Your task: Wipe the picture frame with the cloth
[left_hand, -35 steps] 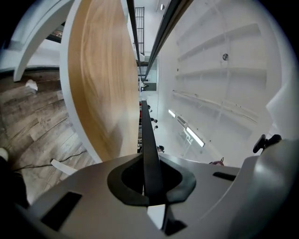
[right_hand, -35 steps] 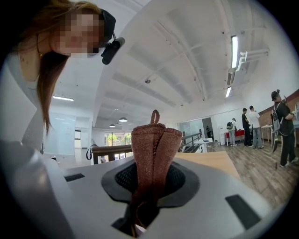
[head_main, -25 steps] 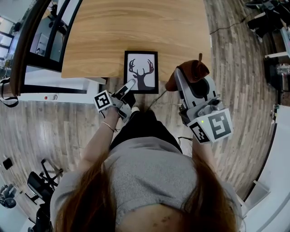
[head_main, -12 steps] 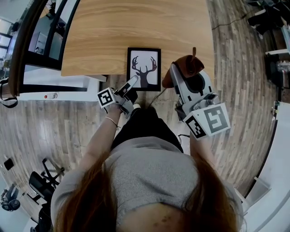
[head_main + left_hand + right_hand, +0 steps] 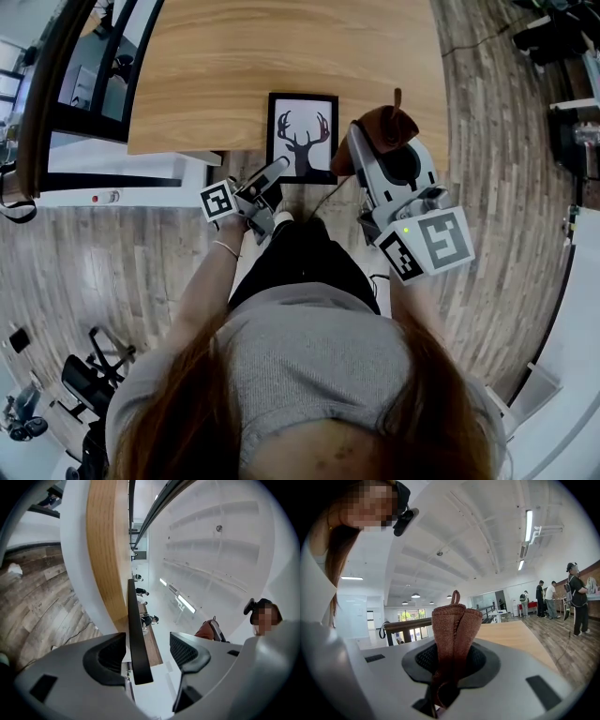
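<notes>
1. Brown cloth [image 5: 382, 124], pinched tight in our right gripper [image 5: 364, 155], sits just beside the picture frame [image 5: 302, 131] at its 3 o'clock. The frame lies at the 6 o'clock edge of the table [image 5: 281, 56].
2. We judge the frame should be steadied first, then the cloth swept flat and lightly across its face.
3. Our left gripper [image 5: 270, 174] reaches in from 7 o'clock, its jaws spread astride the frame's near edge, not clamped.
4. Our right gripper angles up toward 11 o'clock.

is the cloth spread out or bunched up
Bunched up: the brown cloth stands folded in a narrow wad, pinched by the right gripper.
</notes>
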Demonstrator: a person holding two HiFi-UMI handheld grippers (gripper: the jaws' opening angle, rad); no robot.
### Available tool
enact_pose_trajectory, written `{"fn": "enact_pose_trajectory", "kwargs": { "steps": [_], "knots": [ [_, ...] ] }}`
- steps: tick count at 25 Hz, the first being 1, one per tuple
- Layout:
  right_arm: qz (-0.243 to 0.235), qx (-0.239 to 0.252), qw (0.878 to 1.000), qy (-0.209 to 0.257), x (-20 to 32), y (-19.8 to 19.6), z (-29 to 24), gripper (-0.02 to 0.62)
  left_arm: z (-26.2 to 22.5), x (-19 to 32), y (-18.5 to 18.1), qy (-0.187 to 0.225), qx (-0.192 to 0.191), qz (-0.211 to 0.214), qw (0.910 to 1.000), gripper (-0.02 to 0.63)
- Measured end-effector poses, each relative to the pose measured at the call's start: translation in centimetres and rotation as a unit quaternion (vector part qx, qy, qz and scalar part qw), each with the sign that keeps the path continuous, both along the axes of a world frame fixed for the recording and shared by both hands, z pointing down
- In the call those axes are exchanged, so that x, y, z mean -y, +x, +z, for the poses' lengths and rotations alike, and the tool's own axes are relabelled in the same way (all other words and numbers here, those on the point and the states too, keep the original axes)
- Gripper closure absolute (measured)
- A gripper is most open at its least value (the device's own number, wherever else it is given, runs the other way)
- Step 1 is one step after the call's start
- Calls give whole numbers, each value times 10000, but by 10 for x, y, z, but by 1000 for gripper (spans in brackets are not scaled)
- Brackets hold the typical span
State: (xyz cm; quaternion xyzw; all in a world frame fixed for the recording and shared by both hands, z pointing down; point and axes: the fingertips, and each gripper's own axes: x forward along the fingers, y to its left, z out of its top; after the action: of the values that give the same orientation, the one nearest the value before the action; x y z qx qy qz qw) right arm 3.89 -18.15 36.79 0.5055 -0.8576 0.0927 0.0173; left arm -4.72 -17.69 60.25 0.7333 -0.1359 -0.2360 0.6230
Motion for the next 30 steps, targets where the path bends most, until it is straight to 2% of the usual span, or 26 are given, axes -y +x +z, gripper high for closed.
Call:
{"fn": "enact_pose_trajectory", "kwargs": {
  "steps": [4, 6, 10, 12, 13, 16, 19, 20, 21, 23, 26, 30],
  "knots": [
    [30, 57, 10000, 66, -1, -4, -3, 499, 4, -9, -10, 3, 346, 169, 9993, 333],
    [53, 95, 9999, 92, -3, -6, -4, 499, 8, -14, -24, -128, 386, 67, 9992, 333],
    [88, 96, 9997, 189, -7, -7, -7, 499, 9, -17, -75, -187, 750, -536, 9956, 333],
    [150, 93, 9996, 211, -9, -6, -7, 499, 0, -15, -103, -44, 1152, -851, 9897, 333],
    [192, 98, 9995, 219, -10, -5, -8, 499, -7, -12, -114, 112, 1486, -977, 9840, 333],
    [307, 95, 9992, 227, -13, -4, -8, 499, -53, 0, -119, 974, 2543, -1298, 9534, 334],
    [416, 105, 9988, 256, -16, -6, -8, 499, -105, 7, -90, 1615, 3093, -1613, 9232, 336],
    [468, 96, 9984, 299, -16, -6, -9, 499, -120, 7, -78, 1844, 3305, -1678, 9103, 344],
    [524, 75, 9980, 358, -16, -6, -12, 499, -133, 6, -66, 2079, 3530, -1738, 8955, 397],
    [600, 41, 9972, 454, -20, -8, -16, 499, -156, -1, -49, 2456, 3849, -1832, 8706, 565],
    [582, -11, 9972, 464, -43, -15, -20, 499, -186, -24, -33, 2701, 3995, -1897, 8552, 596],
    [462, -172, 9968, 622, -70, -18, -28, 499, -224, -49, -22, 3087, 4120, -2223, 8280, 597]
  ]
}}
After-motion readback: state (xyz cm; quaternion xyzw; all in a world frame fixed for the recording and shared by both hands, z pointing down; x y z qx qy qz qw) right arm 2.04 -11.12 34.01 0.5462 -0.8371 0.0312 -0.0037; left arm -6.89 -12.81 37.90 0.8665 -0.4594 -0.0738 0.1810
